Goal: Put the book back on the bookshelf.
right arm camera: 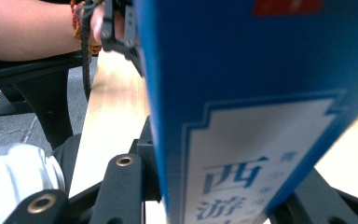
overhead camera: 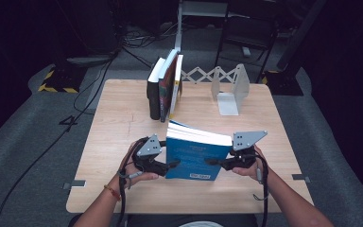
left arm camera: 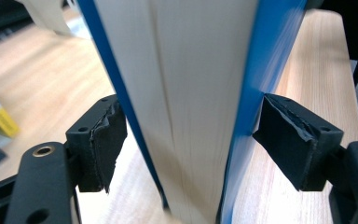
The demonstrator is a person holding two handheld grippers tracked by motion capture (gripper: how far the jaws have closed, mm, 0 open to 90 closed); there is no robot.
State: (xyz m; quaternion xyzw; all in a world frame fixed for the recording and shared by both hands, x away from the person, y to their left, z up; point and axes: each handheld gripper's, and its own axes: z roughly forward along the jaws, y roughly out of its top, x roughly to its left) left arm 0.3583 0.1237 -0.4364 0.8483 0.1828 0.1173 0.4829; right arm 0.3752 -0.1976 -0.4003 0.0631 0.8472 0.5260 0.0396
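We find the blue book (overhead camera: 196, 153) upright near the surface's (overhead camera: 123, 123) front edge, between both tongs. Our left tongs (left arm camera: 186, 144) straddle its page edge, pads released and clear of the covers. Our right tongs (overhead camera: 211, 161) grasp its spine side.

Glossy blue book (overhead camera: 196, 158) cover, paper pages; matt wood table (overhead camera: 118, 118).

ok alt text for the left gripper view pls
A thick blue-covered book stands on edge between the left tool's two black jaws, page block facing the camera; both pads stand just clear of its covers. Behind lies the light wooden table, with blurred book edges at far left.
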